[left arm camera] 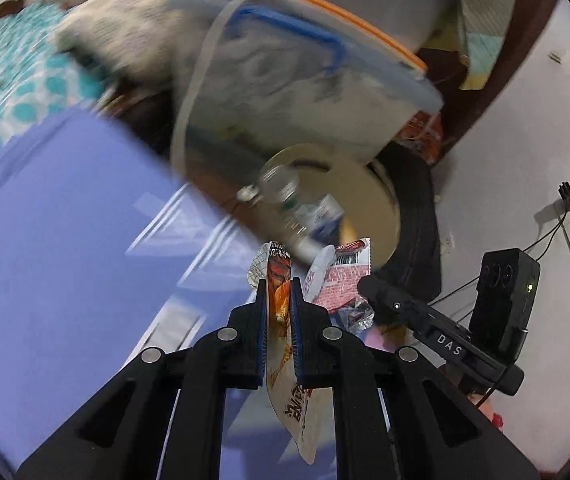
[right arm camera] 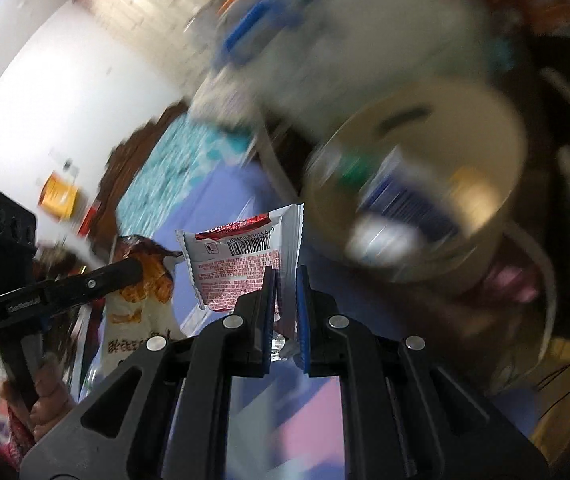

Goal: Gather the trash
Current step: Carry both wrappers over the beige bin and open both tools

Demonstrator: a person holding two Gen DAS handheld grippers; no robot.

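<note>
Orange wrapper [left arm camera: 281, 312] clamped in L gripper [left arm camera: 278, 280], red-white wrapper [right arm camera: 245, 264] in R gripper [right arm camera: 285, 270].

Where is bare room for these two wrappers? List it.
Free: inside the beige round bin, right of the clear plastic bottle; the purple sheet left of the bin. Crowded: behind the bin, under the clear lidded storage box.

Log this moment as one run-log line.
left hand-held gripper: shut on orange wrapper | right hand-held gripper: shut on red-white wrapper | bin: ahead
</note>
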